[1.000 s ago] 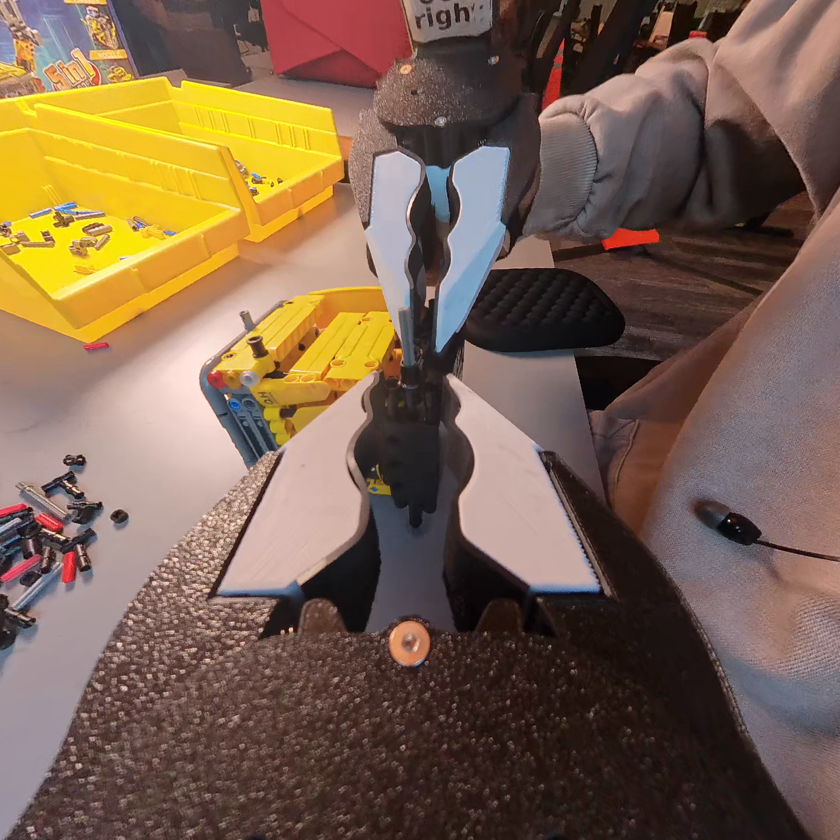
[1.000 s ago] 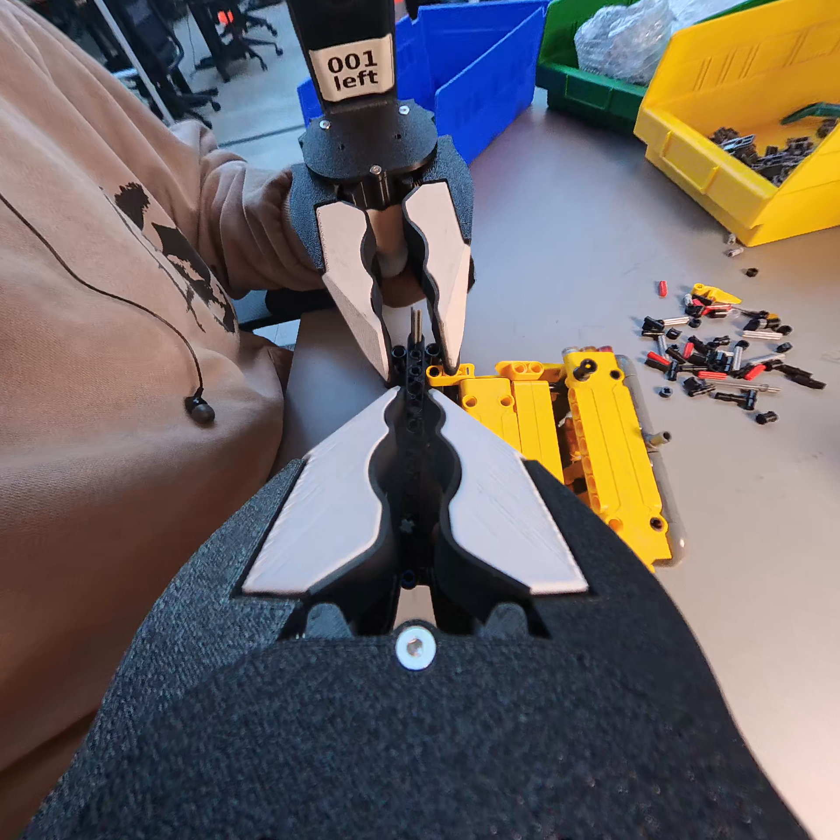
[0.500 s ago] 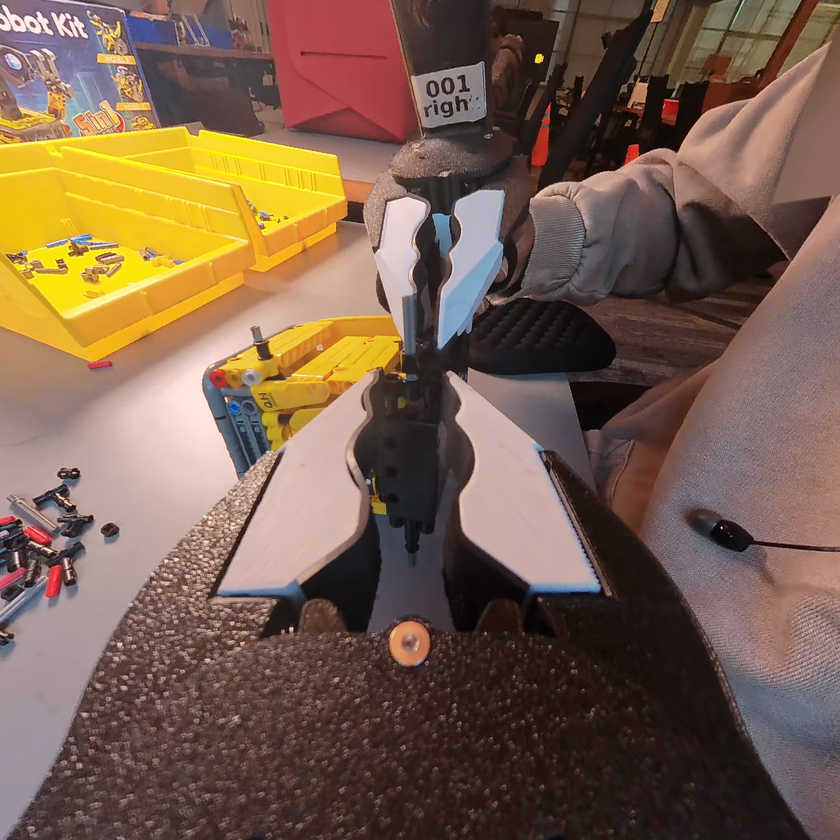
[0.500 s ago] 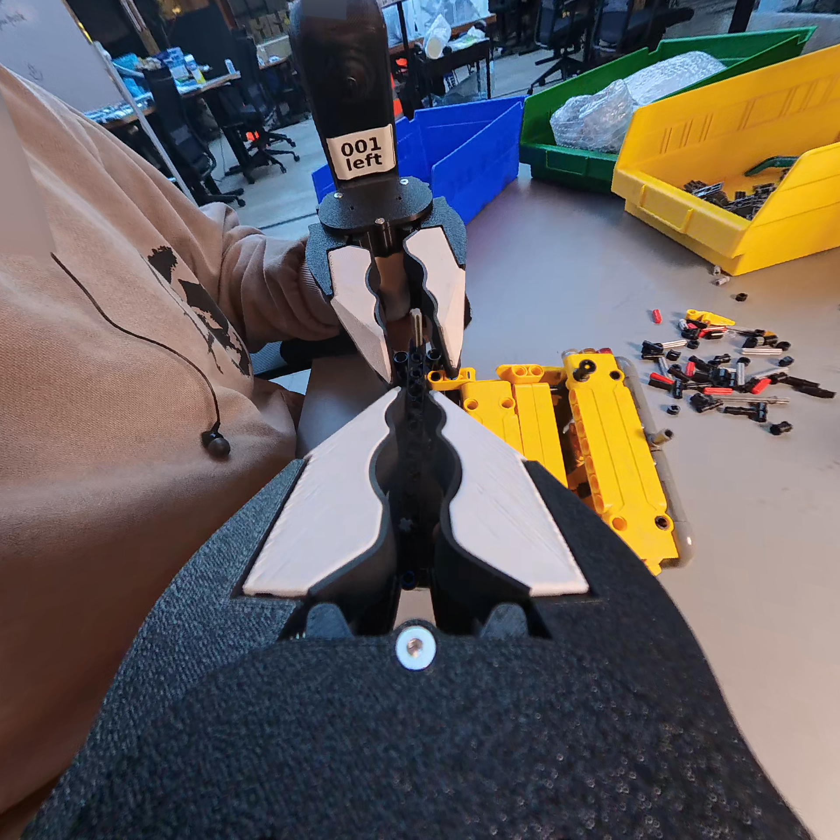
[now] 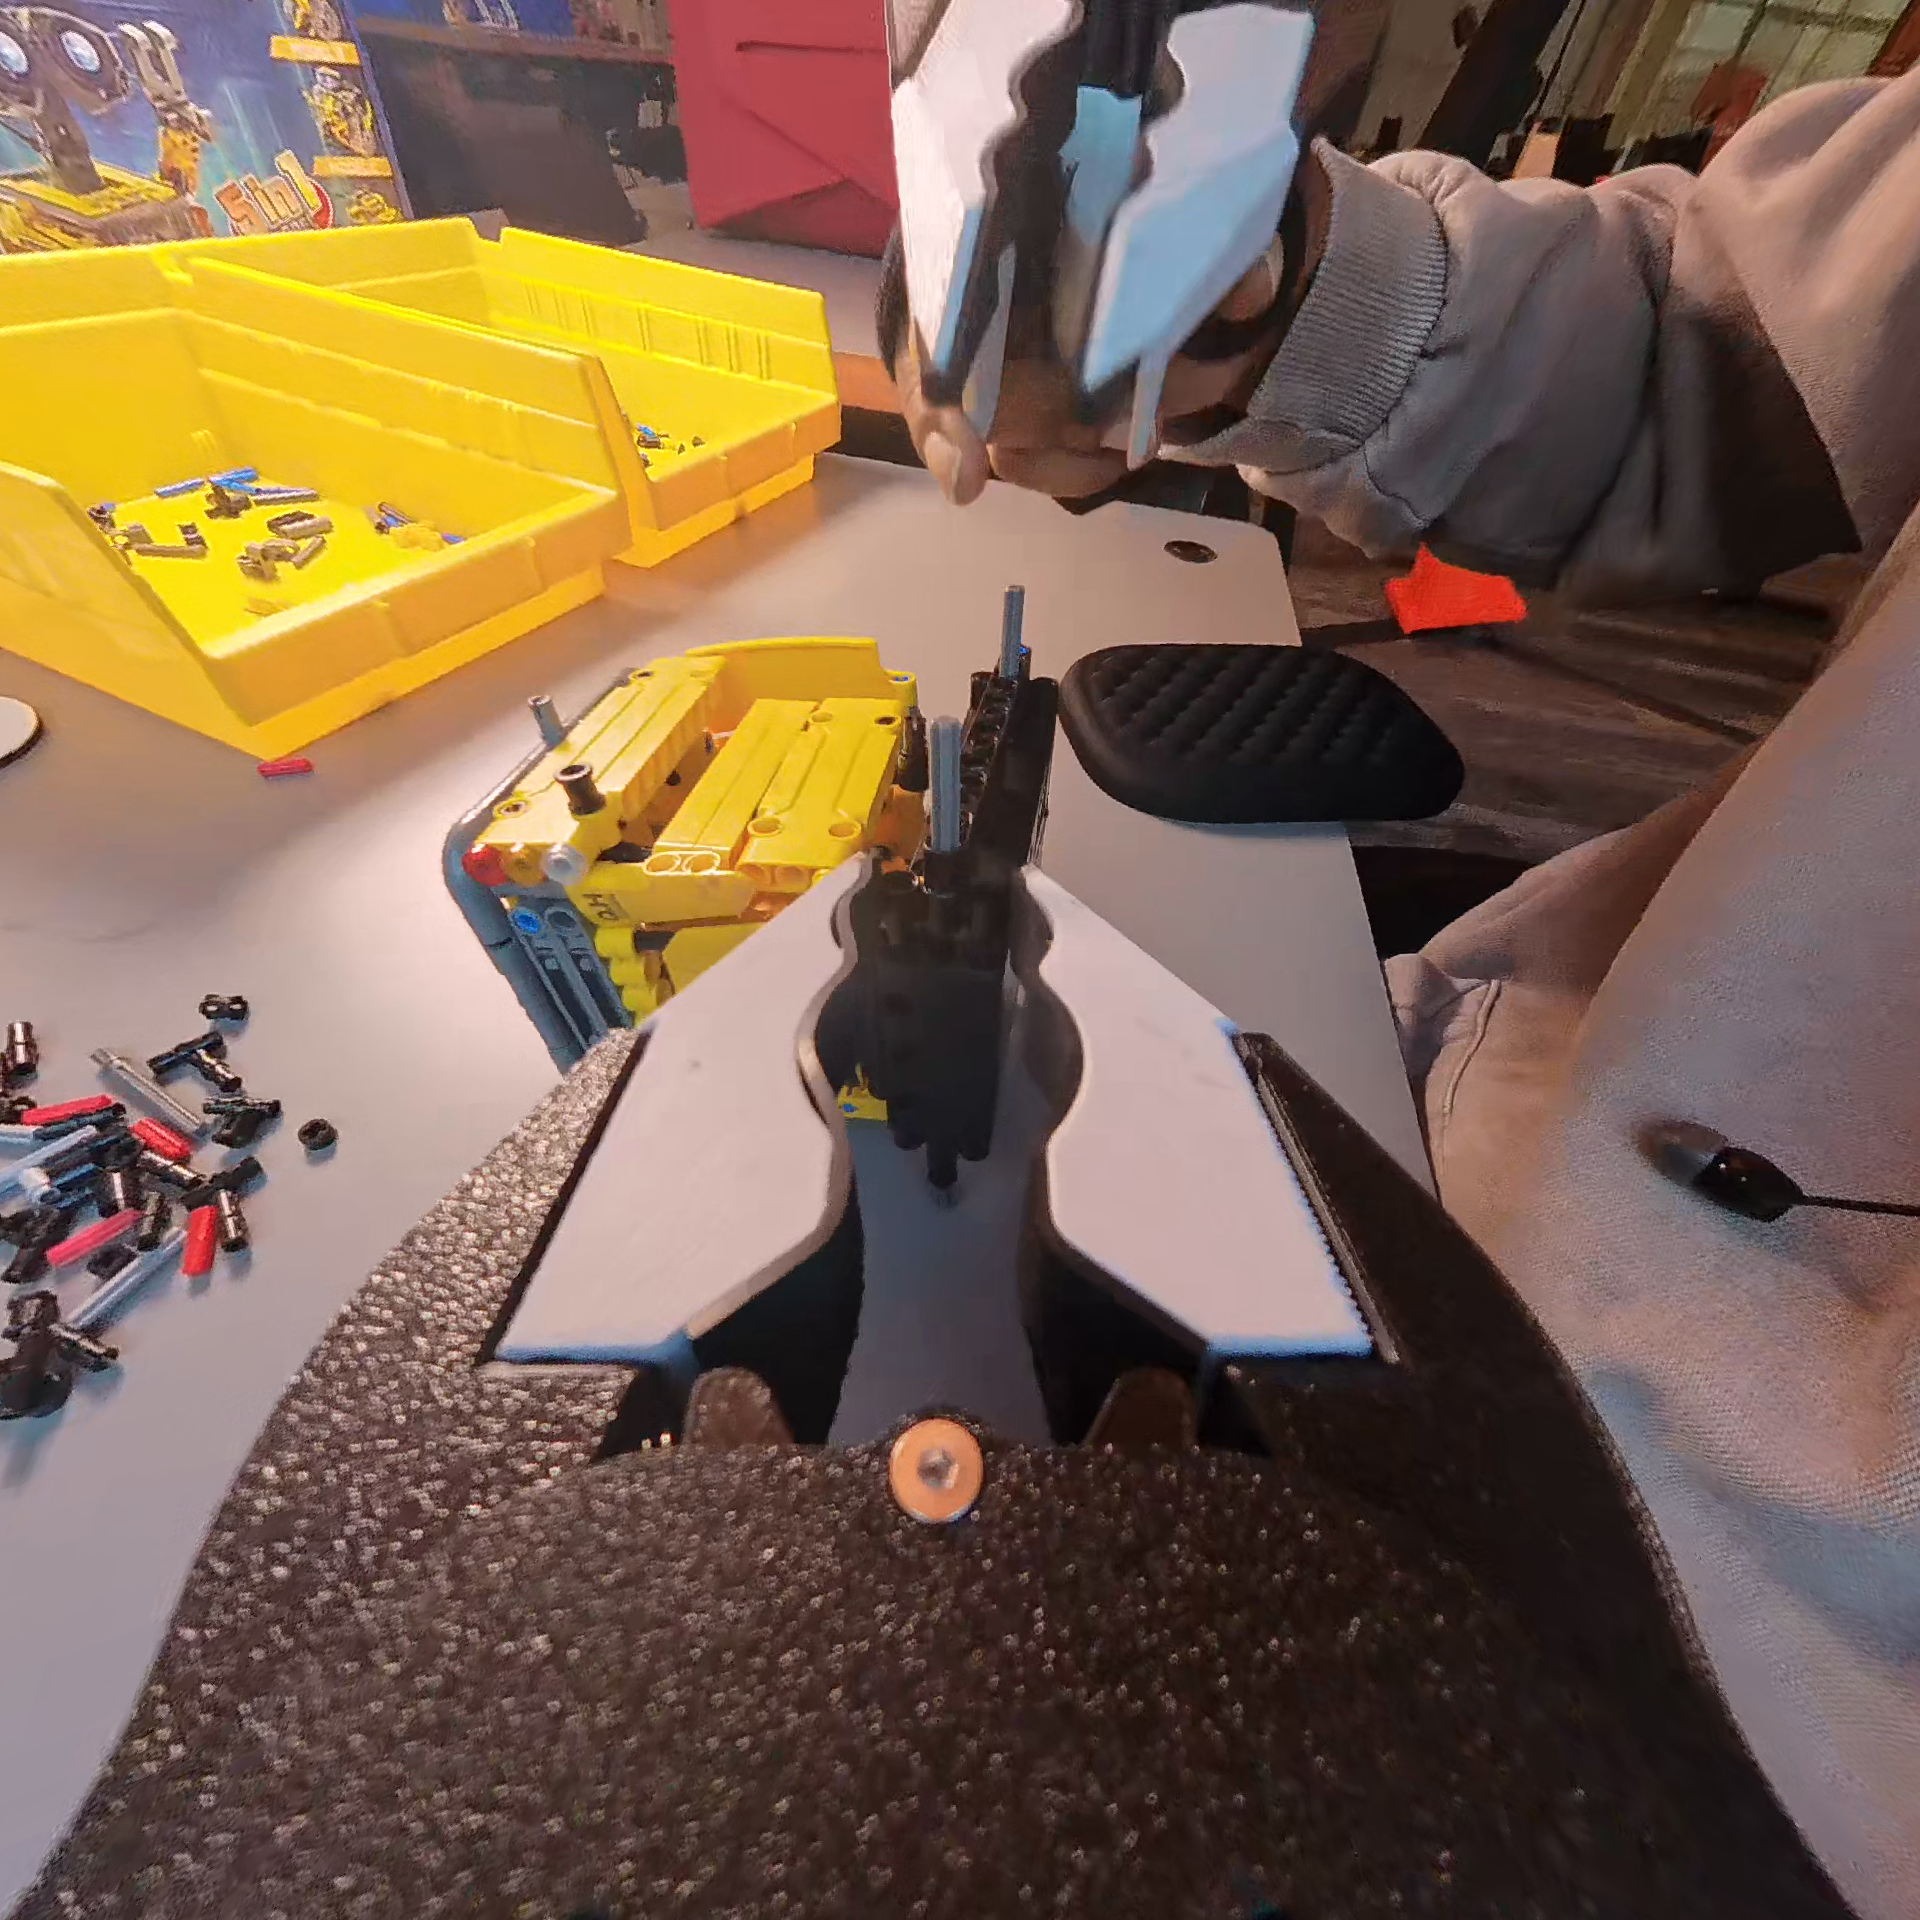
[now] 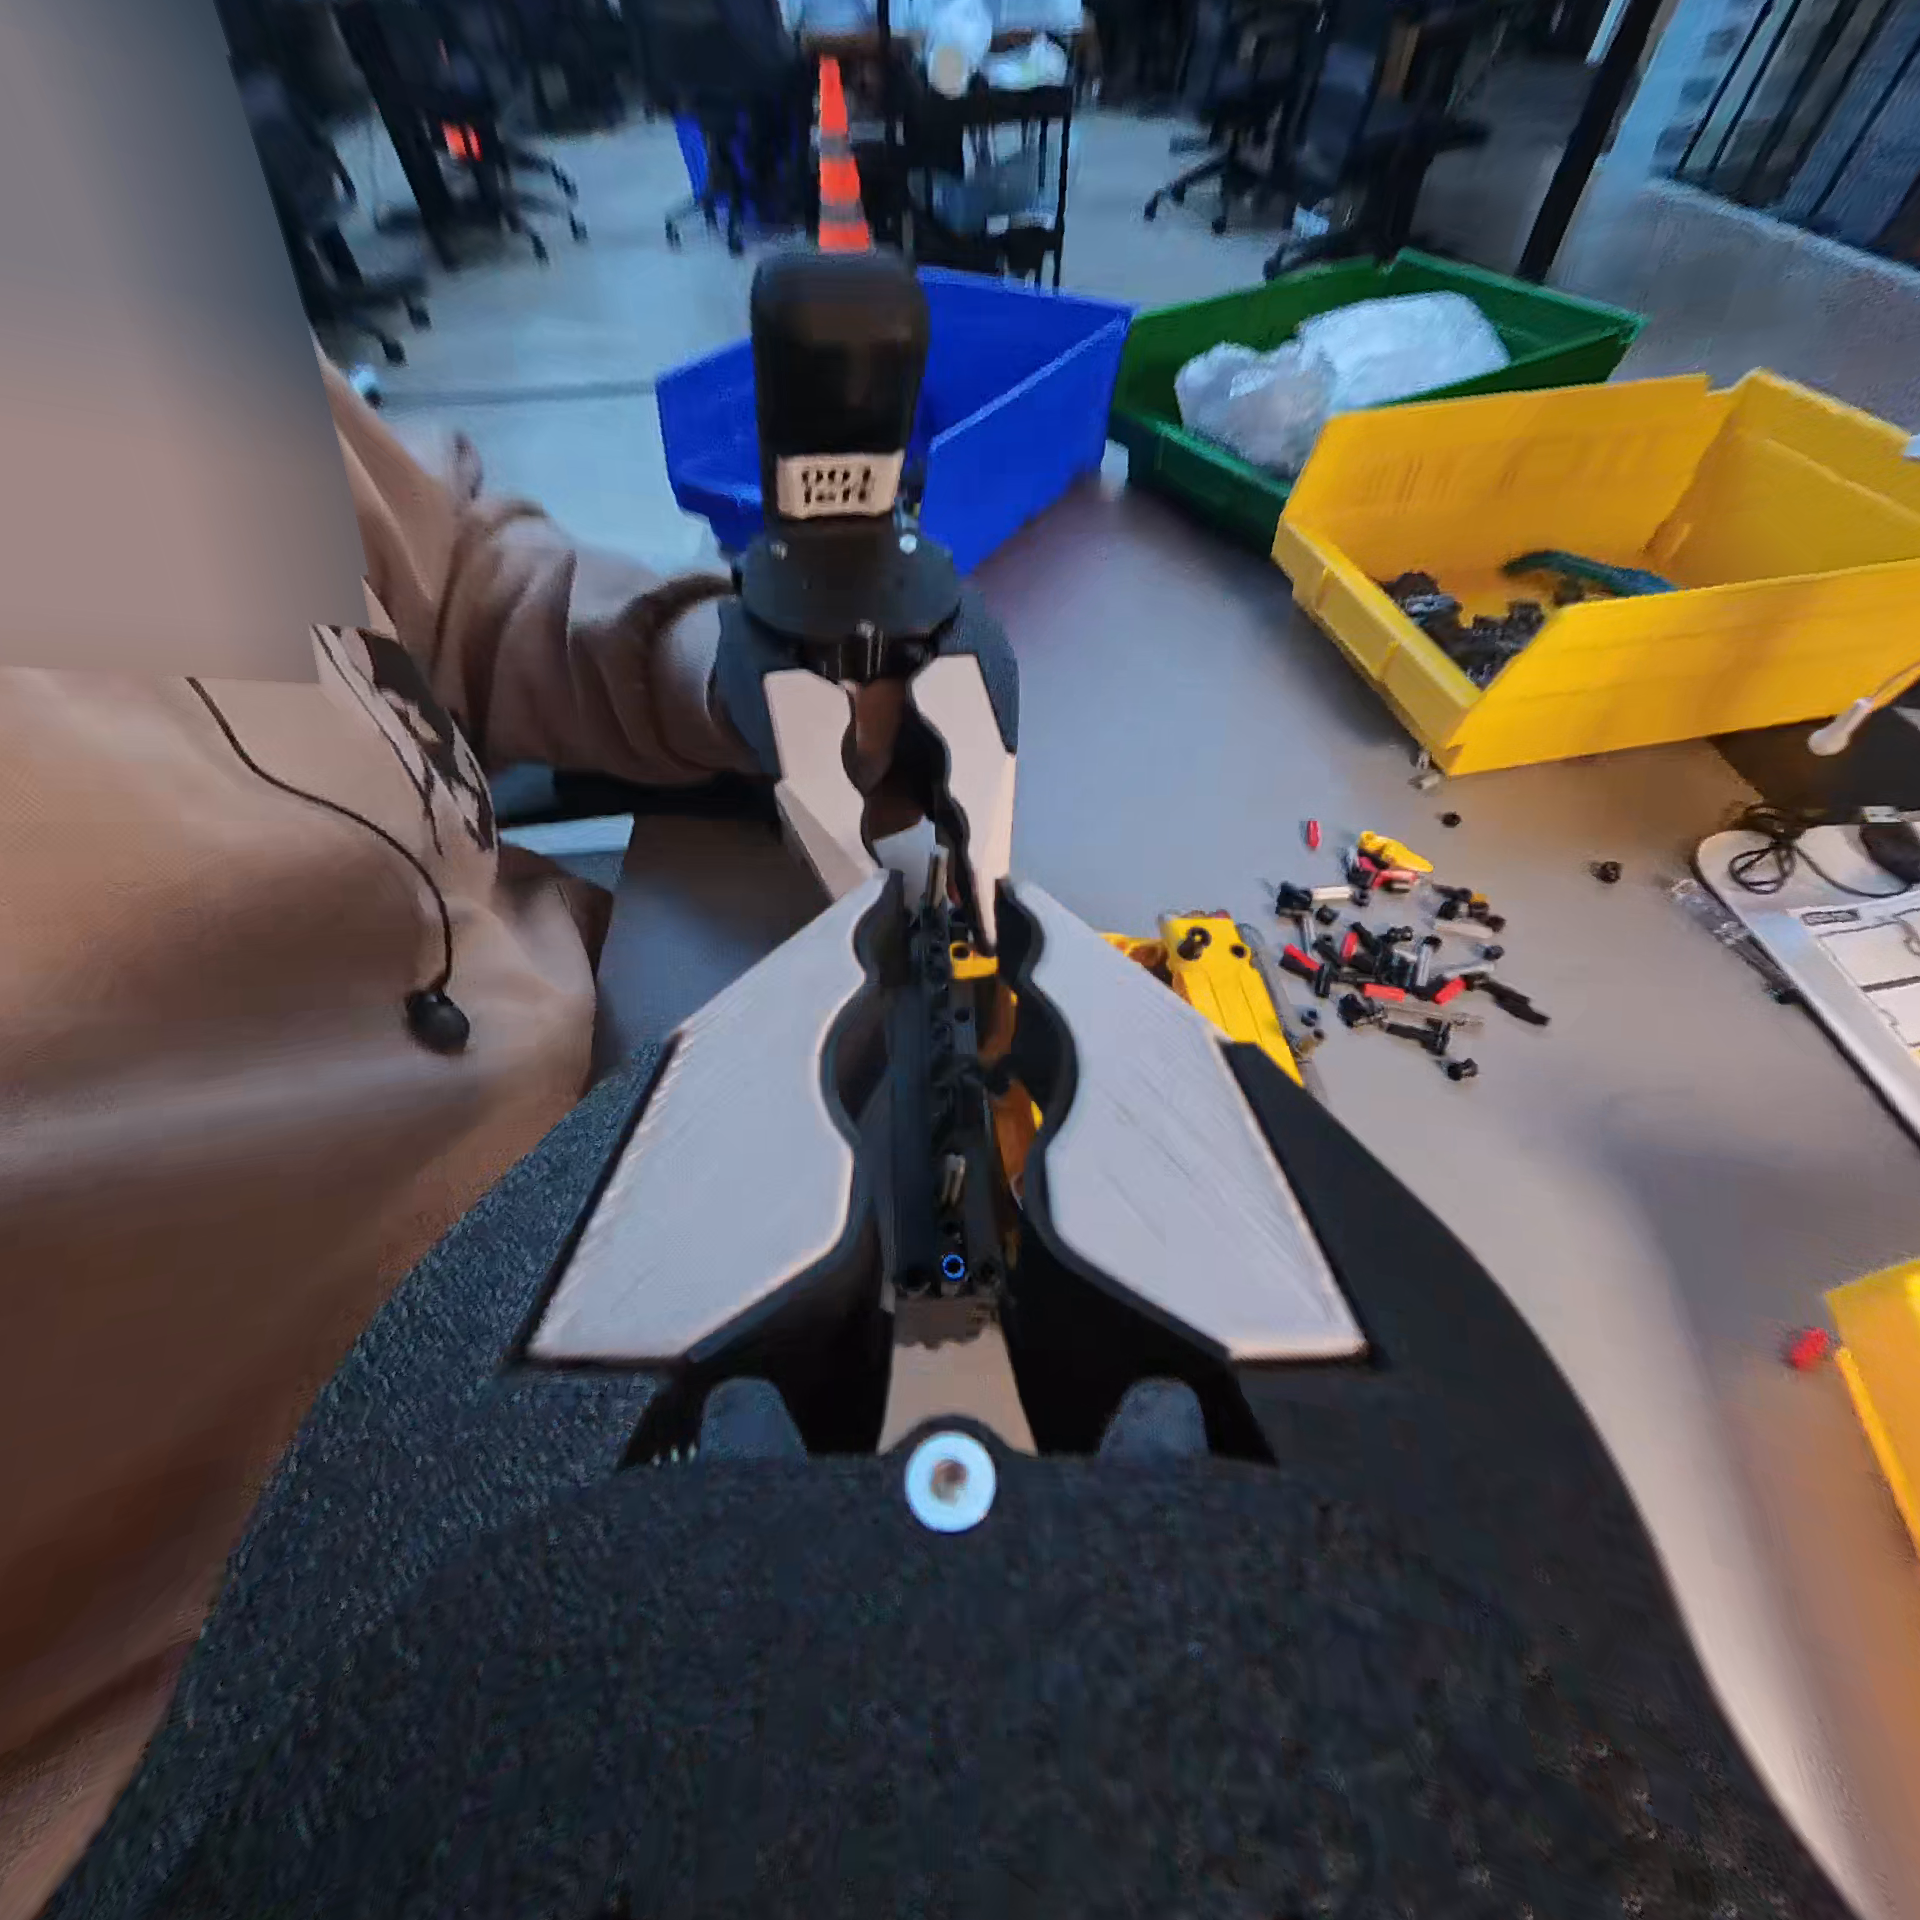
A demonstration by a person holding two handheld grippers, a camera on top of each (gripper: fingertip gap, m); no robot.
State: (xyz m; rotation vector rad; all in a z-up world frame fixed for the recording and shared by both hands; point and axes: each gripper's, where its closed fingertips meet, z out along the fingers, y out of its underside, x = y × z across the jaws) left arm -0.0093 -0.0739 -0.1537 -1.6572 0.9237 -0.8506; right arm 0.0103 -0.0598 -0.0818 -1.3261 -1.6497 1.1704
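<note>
The flat grey table (image 5: 260, 894) lies under both tools. Two big yellow plastic bins (image 5: 312, 644) sit far off to the left of the left gripper (image 5: 940, 883), with a few small bits inside. A chunky yellow brick model (image 5: 769, 769) with grey edges lies on the table just ahead of this gripper and a little to its left. A black bumpy armrest pad (image 5: 1247, 727) is ahead on its right, past the table edge.

The left gripper is closed tight on a long black brick beam with holes (image 5: 935, 1018). The beam's long way runs straight out from the fingers, away from the tool, right beside the yellow model. A thin grey rod (image 5: 943, 779) sticks up from the beam just past the fingertips. A second thin grey rod (image 5: 1013, 623) sticks up at the beam's far end.

The right gripper (image 5: 1034, 390) hangs high above that far end, pointing down at it and well apart from it. There is only a narrow gap between its fingers. It is blurry, so I cannot tell if it pinches anything.

A small pile of loose black, red and grey pins (image 5: 114, 1174) lies on the table to the left of the left gripper.
</note>
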